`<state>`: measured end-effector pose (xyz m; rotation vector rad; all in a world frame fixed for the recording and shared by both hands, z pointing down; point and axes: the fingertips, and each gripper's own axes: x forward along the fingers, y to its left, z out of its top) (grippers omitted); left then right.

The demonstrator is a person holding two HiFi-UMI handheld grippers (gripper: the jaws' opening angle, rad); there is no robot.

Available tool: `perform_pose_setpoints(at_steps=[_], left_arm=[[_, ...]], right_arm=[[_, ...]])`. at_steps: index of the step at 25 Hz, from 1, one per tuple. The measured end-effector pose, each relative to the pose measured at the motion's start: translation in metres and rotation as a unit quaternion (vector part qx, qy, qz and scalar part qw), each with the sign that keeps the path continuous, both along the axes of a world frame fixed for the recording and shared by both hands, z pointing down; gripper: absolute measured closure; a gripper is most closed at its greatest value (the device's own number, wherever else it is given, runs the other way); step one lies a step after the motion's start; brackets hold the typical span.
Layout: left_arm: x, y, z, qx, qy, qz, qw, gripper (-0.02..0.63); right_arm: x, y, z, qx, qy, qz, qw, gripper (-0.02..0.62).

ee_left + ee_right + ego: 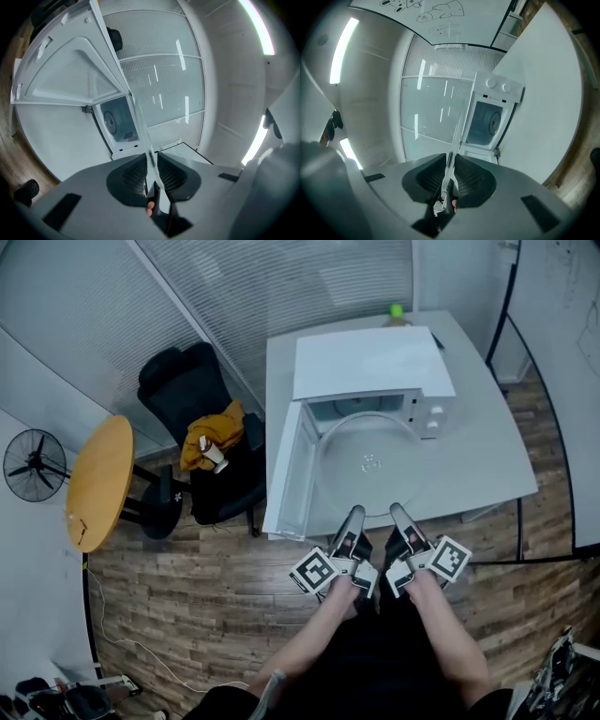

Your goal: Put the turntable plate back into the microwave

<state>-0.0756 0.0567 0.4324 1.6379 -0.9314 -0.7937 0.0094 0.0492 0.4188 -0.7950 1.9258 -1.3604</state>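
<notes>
The clear glass turntable plate (370, 465) hangs level in front of the white microwave (375, 367), reaching to its open cavity (361, 409). The door (286, 470) stands open to the left. My left gripper (354, 515) and right gripper (398, 513) are each shut on the plate's near rim, side by side. In the left gripper view the plate (143, 126) shows edge-on as a thin line between the closed pads of that gripper (151, 159), with the cavity (119, 119) beyond. The right gripper view shows the right gripper (451, 161) clamped on the rim (457, 136), facing the microwave (490, 119).
The microwave stands on a white table (487, 456) with a green object (397, 310) at its far edge. A black office chair (187, 390) with a yellow cloth, a round wooden table (98, 479) and a fan (33, 465) stand on the wooden floor at the left.
</notes>
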Motion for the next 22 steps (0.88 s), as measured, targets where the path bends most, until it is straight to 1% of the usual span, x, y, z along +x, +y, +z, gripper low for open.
perform_pose_setpoints(at_steps=[2,3,6,8,12,13,15,17,19,20,22], left_arm=[[0.0,-0.01,0.005,-0.01,0.002,-0.005,0.9999,0.543],[-0.001,-0.015,0.007,-0.012,-0.004,-0.007,0.9999,0.541],[-0.003,-0.033,0.015,-0.005,-0.041,-0.003,0.9991,0.541],[-0.003,-0.042,0.02,-0.007,-0.053,-0.002,0.9985,0.54],[0.003,-0.059,0.031,-0.029,-0.026,-0.012,0.9992,0.538],[0.004,-0.065,0.034,-0.032,-0.026,-0.014,0.9991,0.538],[0.002,-0.076,0.041,-0.035,-0.042,-0.016,0.9984,0.538],[-0.001,-0.086,0.048,-0.038,-0.067,-0.019,0.9969,0.538],[-0.003,-0.094,0.058,-0.046,-0.081,-0.023,0.9954,0.538],[-0.002,-0.098,0.061,-0.05,-0.079,-0.025,0.9952,0.538],[0.002,-0.107,0.064,-0.049,-0.061,-0.03,0.9965,0.537]], right_arm=[[0.0,-0.012,0.004,-0.004,0.001,-0.004,1.0,0.529],[-0.001,-0.017,0.006,-0.007,0.001,-0.006,1.0,0.528],[-0.001,-0.034,0.016,-0.017,0.003,-0.013,1.0,0.527],[0.0,-0.044,0.021,-0.024,0.005,-0.019,1.0,0.526],[0.001,-0.064,0.034,-0.035,0.007,-0.03,0.999,0.526],[0.001,-0.07,0.038,-0.039,0.007,-0.033,0.999,0.526],[0.0,-0.082,0.044,-0.046,0.006,-0.04,0.998,0.525],[0.0,-0.093,0.05,-0.051,0.007,-0.047,0.998,0.525],[0.001,-0.103,0.058,-0.055,0.008,-0.053,0.997,0.525],[0.001,-0.108,0.061,-0.057,0.008,-0.055,0.997,0.525],[0.001,-0.116,0.065,-0.058,0.006,-0.061,0.996,0.525]])
